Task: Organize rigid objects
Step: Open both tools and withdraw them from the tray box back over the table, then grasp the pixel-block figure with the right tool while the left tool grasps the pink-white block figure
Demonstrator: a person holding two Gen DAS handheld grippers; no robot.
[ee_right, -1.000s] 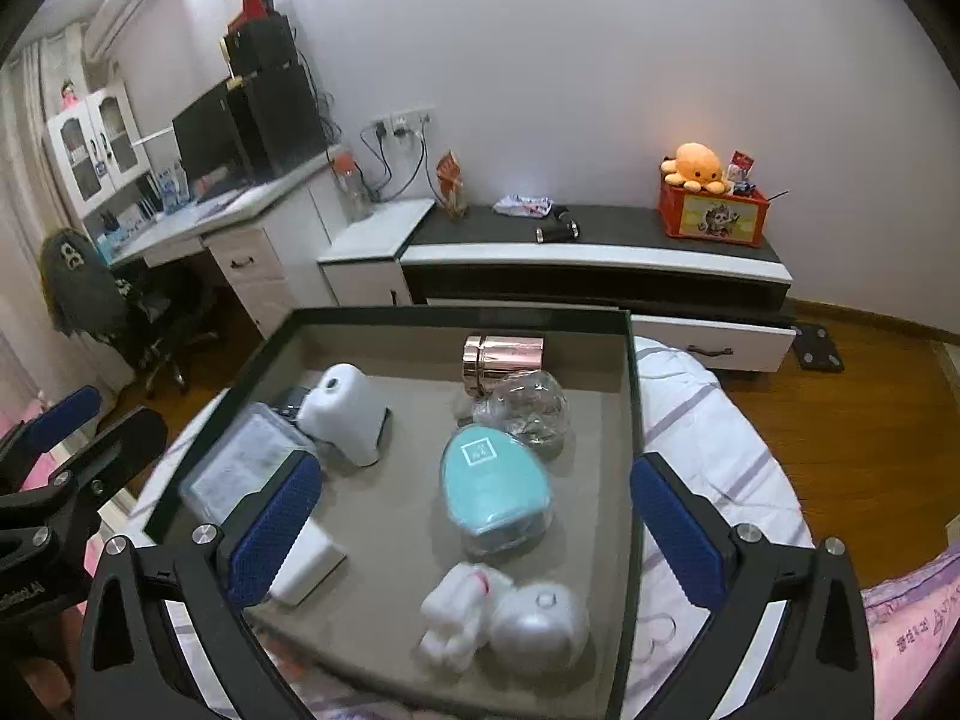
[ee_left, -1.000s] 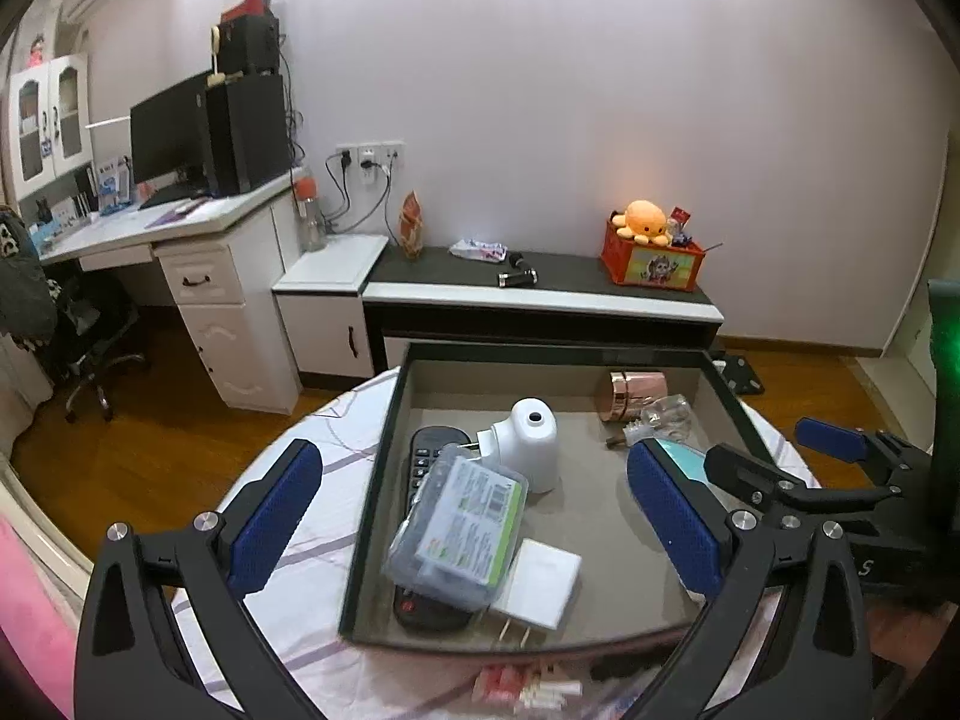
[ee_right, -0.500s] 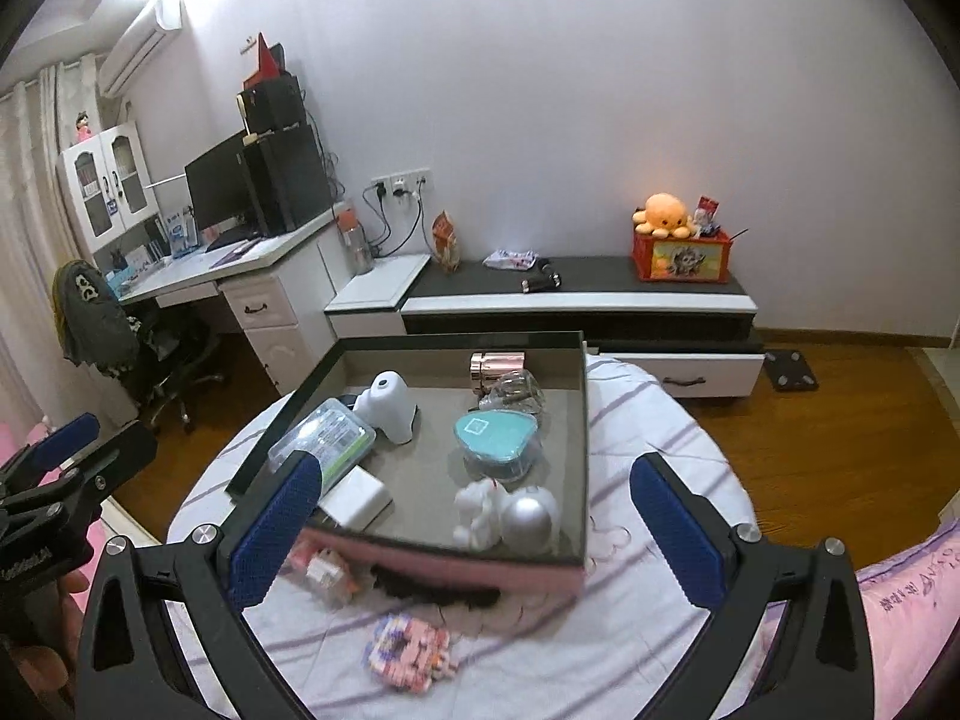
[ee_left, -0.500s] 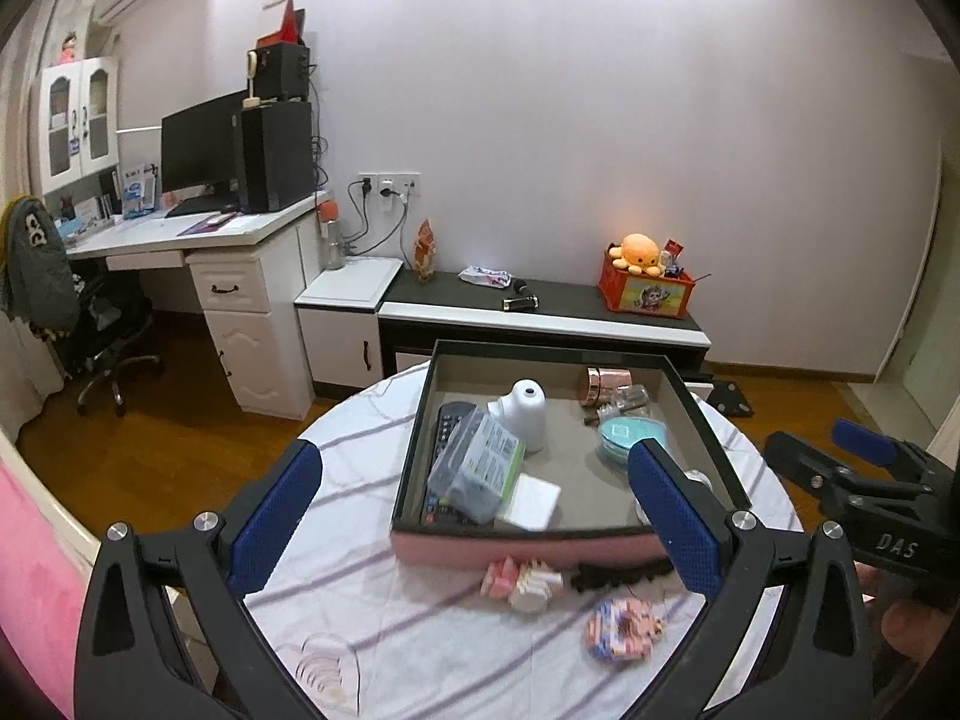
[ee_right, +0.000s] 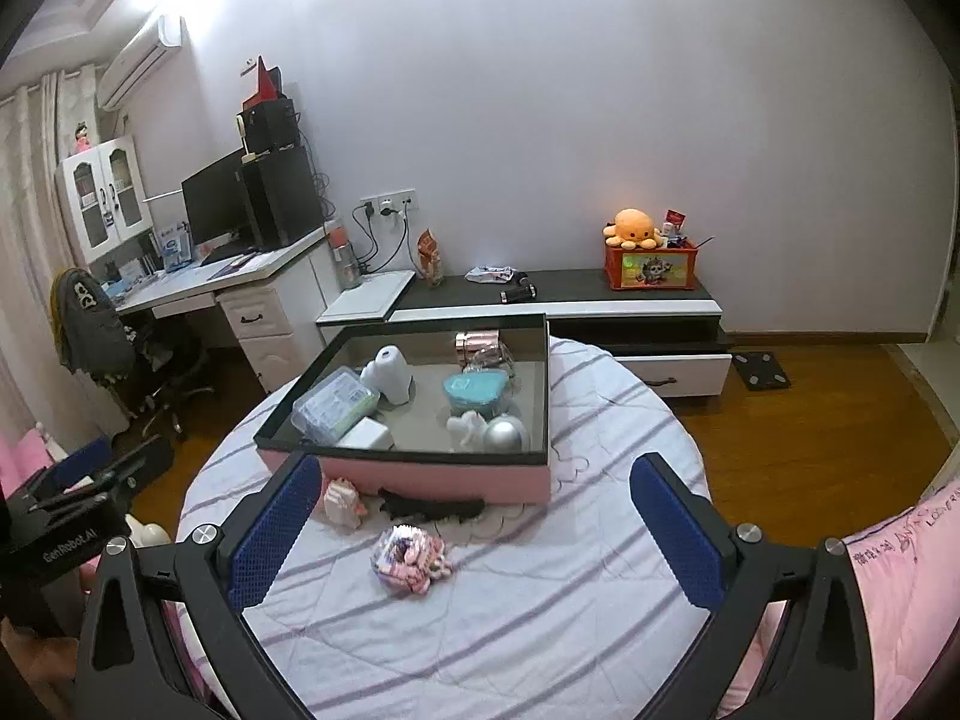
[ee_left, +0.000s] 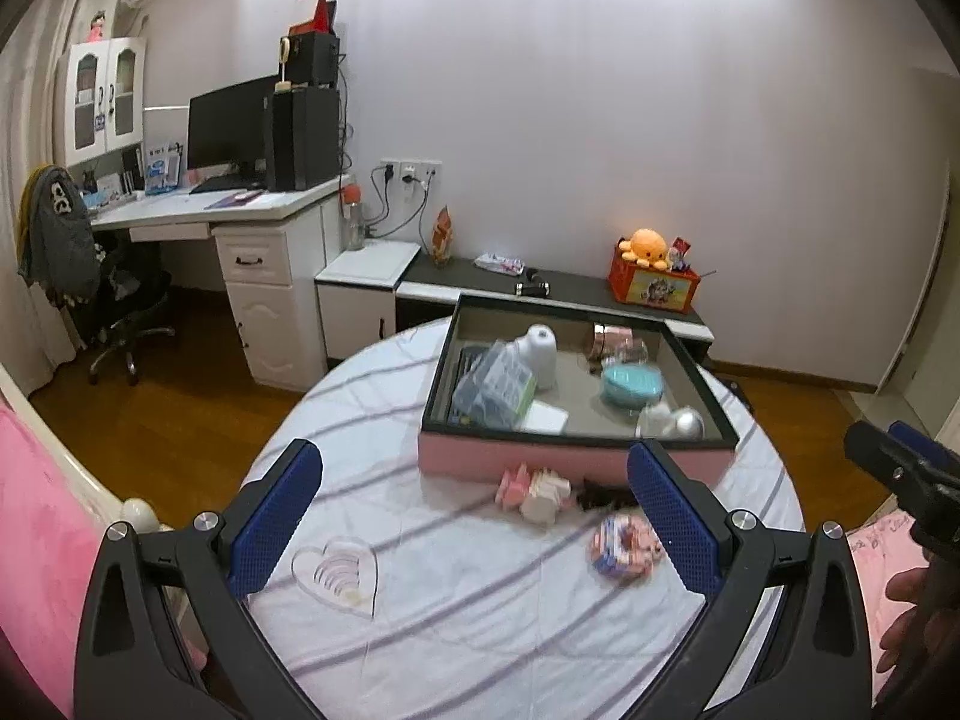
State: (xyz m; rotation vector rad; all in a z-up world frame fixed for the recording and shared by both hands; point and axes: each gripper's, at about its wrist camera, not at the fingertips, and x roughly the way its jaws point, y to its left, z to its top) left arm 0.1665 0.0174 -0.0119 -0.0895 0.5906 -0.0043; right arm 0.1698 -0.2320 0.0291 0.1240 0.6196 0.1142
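Striped cloth covers our round table (ee_left: 456,588). From the left wrist, our left gripper (ee_left: 474,504) gapes wide at frame bottom; the pink box (ee_left: 570,456) sits centre, toys (ee_left: 534,489) before it. From the right wrist, our right gripper (ee_right: 474,516) spreads wide, empty, below the box (ee_right: 432,480).

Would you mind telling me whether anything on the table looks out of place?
Yes: three things lie loose on the tablecloth in front of the pink box rather than in it: a small pink-and-white toy, a black item and a colourful block toy. Both grippers are open and empty.
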